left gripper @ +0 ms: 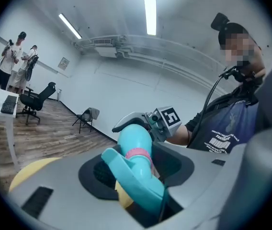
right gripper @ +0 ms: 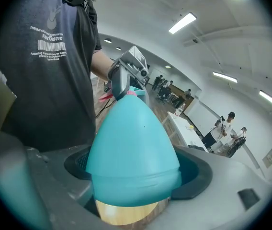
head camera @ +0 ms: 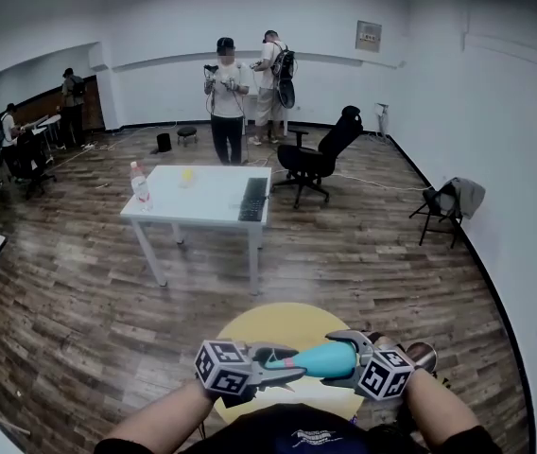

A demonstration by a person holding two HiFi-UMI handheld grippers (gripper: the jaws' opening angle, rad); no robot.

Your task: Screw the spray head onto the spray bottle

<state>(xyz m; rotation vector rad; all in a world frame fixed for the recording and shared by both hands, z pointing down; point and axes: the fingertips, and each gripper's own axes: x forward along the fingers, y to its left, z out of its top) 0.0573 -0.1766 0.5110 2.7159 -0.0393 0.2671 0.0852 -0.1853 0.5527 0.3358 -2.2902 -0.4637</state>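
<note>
I hold a teal spray bottle (head camera: 325,358) level between both grippers, low in the head view. My right gripper (head camera: 340,359) is shut on its wide body (right gripper: 131,147), which fills the right gripper view. The teal spray head (left gripper: 137,178), with a pink collar (left gripper: 138,152), sits on the bottle's neck. My left gripper (head camera: 285,367) is shut on that head, which lies between its jaws in the left gripper view. There the right gripper's marker cube (left gripper: 169,119) shows behind the bottle.
A round yellow table (head camera: 287,322) lies just beneath my hands. Farther off stands a white table (head camera: 202,218) with a keyboard (head camera: 252,199) and a bottle (head camera: 140,185). A black office chair (head camera: 320,159), a folding chair (head camera: 443,206) and several people (head camera: 226,93) are beyond.
</note>
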